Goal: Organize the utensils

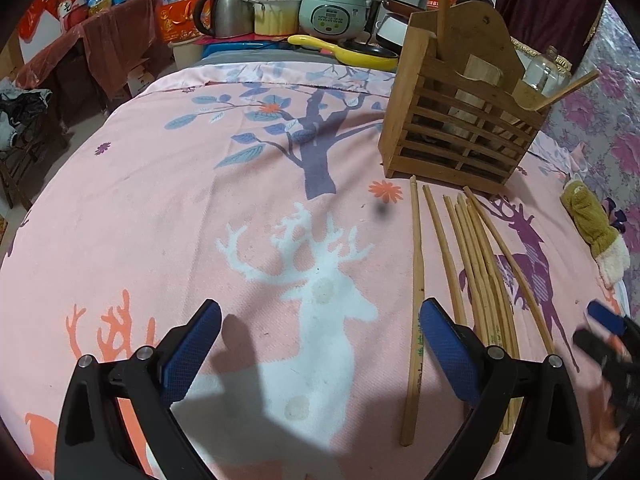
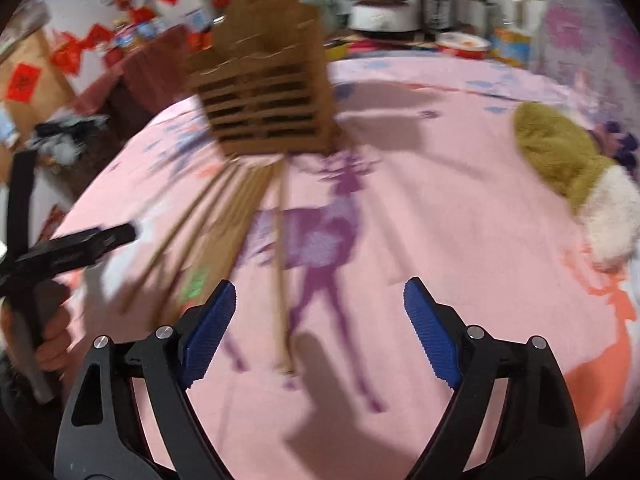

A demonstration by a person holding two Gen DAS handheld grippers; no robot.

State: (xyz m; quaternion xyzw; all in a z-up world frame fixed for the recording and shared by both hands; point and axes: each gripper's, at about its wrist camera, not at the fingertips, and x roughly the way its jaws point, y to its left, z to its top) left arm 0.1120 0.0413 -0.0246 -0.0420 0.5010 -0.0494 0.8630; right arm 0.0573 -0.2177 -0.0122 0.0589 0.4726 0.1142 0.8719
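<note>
Left gripper: jaws are held wide, with nothing between them but the pink cloth. The chopsticks are laid in a loose fan just beyond its right finger. The wooden holder is stood past their far tips.

Right gripper: jaws are spread wide, unloaded; one chopstick pair is seen between the fingers, nearer the left one.

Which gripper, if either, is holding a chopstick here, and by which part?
Neither. The left gripper and right gripper both stand open with nothing between the pads; the chopsticks lie on the cloth.
</note>
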